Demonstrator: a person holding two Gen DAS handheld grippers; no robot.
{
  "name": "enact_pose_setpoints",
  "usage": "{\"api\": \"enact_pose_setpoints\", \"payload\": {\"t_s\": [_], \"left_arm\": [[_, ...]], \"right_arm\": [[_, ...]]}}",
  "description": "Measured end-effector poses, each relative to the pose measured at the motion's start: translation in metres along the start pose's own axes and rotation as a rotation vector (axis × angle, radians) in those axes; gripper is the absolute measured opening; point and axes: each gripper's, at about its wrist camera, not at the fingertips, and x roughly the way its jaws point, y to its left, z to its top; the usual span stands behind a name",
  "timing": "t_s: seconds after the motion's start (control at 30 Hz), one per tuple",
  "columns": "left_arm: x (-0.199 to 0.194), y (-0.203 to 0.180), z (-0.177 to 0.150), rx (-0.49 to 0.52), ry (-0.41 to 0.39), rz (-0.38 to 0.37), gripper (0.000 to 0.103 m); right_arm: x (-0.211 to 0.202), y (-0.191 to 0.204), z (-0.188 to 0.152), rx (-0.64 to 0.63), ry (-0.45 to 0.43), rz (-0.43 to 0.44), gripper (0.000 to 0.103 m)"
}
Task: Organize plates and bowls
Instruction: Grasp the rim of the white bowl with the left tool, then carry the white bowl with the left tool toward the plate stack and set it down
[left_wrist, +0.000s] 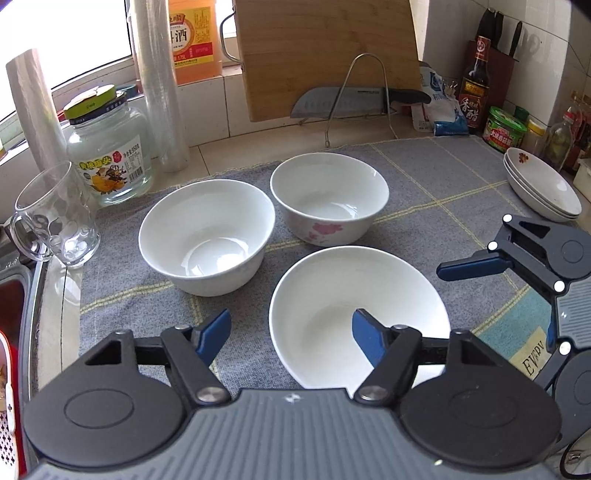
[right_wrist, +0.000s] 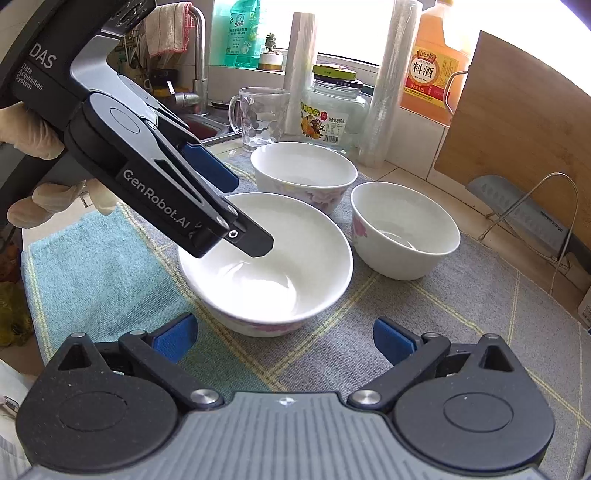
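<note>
Three white bowls stand on a grey checked mat (left_wrist: 443, 177): a plain one (left_wrist: 207, 236) at the left, a pink-flowered one (left_wrist: 328, 199) behind, and a wide shallow bowl (left_wrist: 369, 288) nearest. My left gripper (left_wrist: 290, 332) straddles the wide bowl's left rim, one finger inside and the other outside with a gap to the wall, so it is open. The right wrist view shows the same: the left gripper (right_wrist: 251, 214) reaches down over the wide bowl (right_wrist: 280, 280). My right gripper (right_wrist: 284, 338) is open just in front of that bowl, holding nothing. Two stacked plates (left_wrist: 539, 188) sit far right.
A glass mug (left_wrist: 55, 218), a jar (left_wrist: 110, 155) and film rolls line the left back. A cutting board (left_wrist: 325, 55) and a knife on a wire rack (left_wrist: 351, 101) stand behind. Sauce bottles (left_wrist: 476, 81) crowd the right corner. A gloved hand (right_wrist: 22, 129) holds the left gripper.
</note>
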Motion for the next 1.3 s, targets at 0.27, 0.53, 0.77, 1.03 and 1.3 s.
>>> {"api": "enact_pose_setpoints", "payload": {"t_s": [0.27, 0.53, 0.77, 1.03, 1.3], "left_arm": [[0.006, 0.001, 0.002, 0.007, 0.021, -0.043, 0.054], [0.009, 0.003, 0.004, 0.010, 0.028, -0.067, 0.048], [0.009, 0.001, 0.005, 0.017, 0.035, -0.072, 0.045], [0.007, -0.009, 0.013, 0.054, 0.024, -0.094, 0.045], [0.019, -0.041, 0.030, 0.115, 0.012, -0.169, 0.045]], "right_arm": [[0.008, 0.003, 0.003, -0.003, -0.001, 0.013, 0.087], [0.007, 0.003, 0.002, -0.003, -0.025, 0.038, 0.083], [0.005, 0.003, 0.003, 0.008, -0.027, 0.036, 0.083], [-0.012, -0.004, 0.001, 0.027, -0.034, 0.016, 0.083], [-0.036, -0.020, -0.017, 0.084, -0.017, -0.062, 0.083]]}}
